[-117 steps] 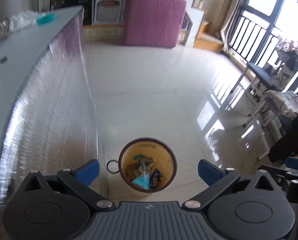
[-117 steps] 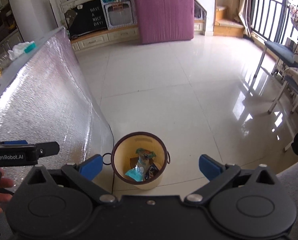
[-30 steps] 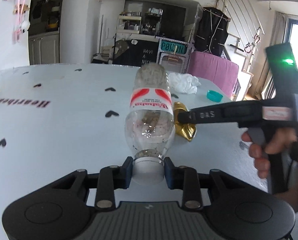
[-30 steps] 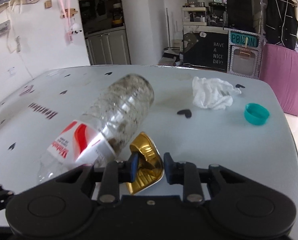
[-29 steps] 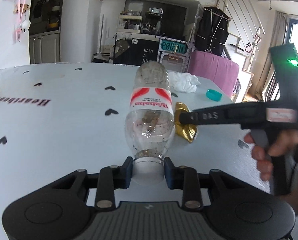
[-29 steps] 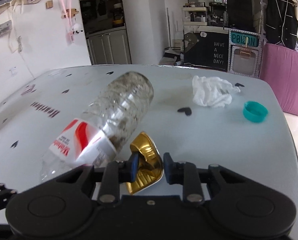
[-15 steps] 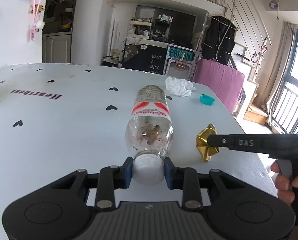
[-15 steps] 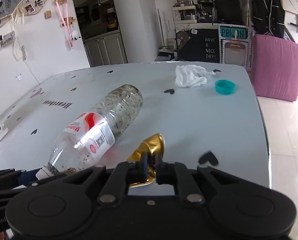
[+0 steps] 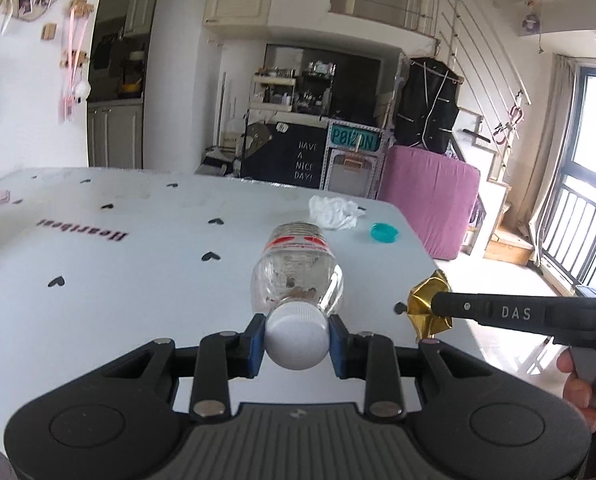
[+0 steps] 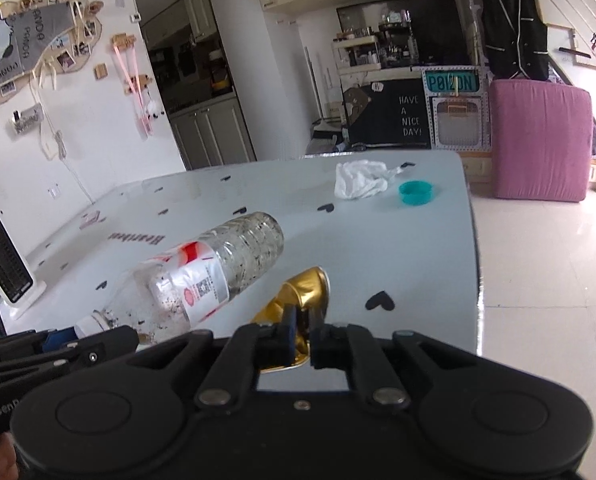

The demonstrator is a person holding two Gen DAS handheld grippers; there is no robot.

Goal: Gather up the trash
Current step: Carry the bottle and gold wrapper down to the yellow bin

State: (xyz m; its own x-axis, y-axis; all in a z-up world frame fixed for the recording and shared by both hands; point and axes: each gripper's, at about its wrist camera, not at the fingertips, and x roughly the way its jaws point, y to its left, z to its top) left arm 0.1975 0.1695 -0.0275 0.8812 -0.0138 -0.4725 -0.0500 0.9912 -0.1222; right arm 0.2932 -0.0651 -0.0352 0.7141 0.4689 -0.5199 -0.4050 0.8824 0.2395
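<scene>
The left gripper (image 9: 296,339) pinches the clear plastic bottle's white cap (image 9: 296,342); the right gripper (image 10: 302,330) pinches crumpled gold foil (image 10: 302,295). Both jaws should hold firm during carrying.

Black tongs (image 9: 296,340) with blue pads (image 9: 255,340), silver screws, seemingly "DAS" lettering.

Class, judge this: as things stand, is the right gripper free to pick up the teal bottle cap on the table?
Probably not yet. The right gripper is shut on the gold wrapper, so it has no free jaws. The path to the teal cap, beside the white tissue, looks unobstructed.
</scene>
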